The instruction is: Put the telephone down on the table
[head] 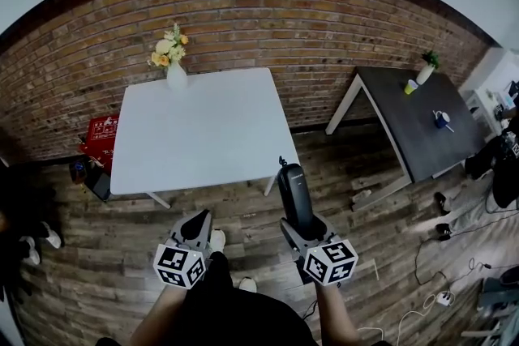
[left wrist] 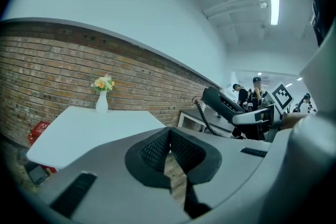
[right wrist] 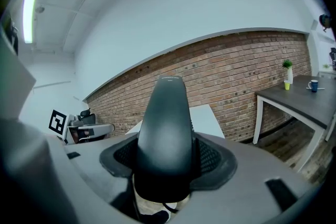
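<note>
The black, elongated plastic telephone handset (head: 293, 186) is clamped between the jaws of the right gripper (head: 302, 228). It is held above the wooden plank floor (head: 381, 255), just short of the near right corner of the white square table (head: 195, 134), and is not yet set on it. The left gripper (head: 199, 216) is held in front of the table's near edge, its jaws pressed together on nothing. A white vase of yellow flowers (head: 173, 69) is seen at the table's far edge.

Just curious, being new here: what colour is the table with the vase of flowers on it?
The table is plain white, seen best in the head view.
</note>
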Action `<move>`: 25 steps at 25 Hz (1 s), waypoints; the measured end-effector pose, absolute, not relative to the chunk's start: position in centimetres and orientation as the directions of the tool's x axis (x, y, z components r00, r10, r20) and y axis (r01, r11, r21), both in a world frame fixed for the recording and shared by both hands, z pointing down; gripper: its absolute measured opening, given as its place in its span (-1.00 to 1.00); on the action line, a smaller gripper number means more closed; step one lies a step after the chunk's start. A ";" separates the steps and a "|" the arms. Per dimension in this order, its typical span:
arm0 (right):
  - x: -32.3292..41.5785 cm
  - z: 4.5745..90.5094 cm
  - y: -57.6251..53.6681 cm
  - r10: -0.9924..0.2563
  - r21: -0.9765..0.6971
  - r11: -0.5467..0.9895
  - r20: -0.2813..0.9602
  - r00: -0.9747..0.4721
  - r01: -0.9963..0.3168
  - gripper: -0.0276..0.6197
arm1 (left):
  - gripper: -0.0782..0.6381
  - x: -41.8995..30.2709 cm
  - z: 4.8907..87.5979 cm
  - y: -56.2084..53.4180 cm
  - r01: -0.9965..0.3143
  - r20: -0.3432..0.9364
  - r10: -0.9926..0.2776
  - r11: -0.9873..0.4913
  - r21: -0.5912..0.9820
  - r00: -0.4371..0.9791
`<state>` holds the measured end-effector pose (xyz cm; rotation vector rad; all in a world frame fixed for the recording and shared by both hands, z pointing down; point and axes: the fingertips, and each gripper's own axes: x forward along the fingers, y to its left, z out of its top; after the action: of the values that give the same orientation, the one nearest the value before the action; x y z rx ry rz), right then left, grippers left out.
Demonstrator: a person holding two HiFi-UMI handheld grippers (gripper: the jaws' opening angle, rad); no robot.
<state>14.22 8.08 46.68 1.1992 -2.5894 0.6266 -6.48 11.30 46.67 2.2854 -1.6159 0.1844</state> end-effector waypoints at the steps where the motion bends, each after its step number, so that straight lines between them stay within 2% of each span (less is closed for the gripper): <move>1: 14.0 46.7 7.5 -0.674 -0.286 0.573 0.368 -0.641 -0.768 -0.06 | -0.75 -6.6 46.7 10.6 -0.933 0.295 -0.889 -0.303 0.195 0.351; 25: 7.2 47.6 -7.2 -0.757 -0.308 0.431 0.387 -0.526 -0.848 -0.06 | -0.75 -13.9 47.5 -6.5 -0.868 0.306 -0.814 -0.444 0.221 0.494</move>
<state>7.21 -7.16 47.64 1.4152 -2.4917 0.7043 -13.90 -6.48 47.51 2.3968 -1.4071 0.2187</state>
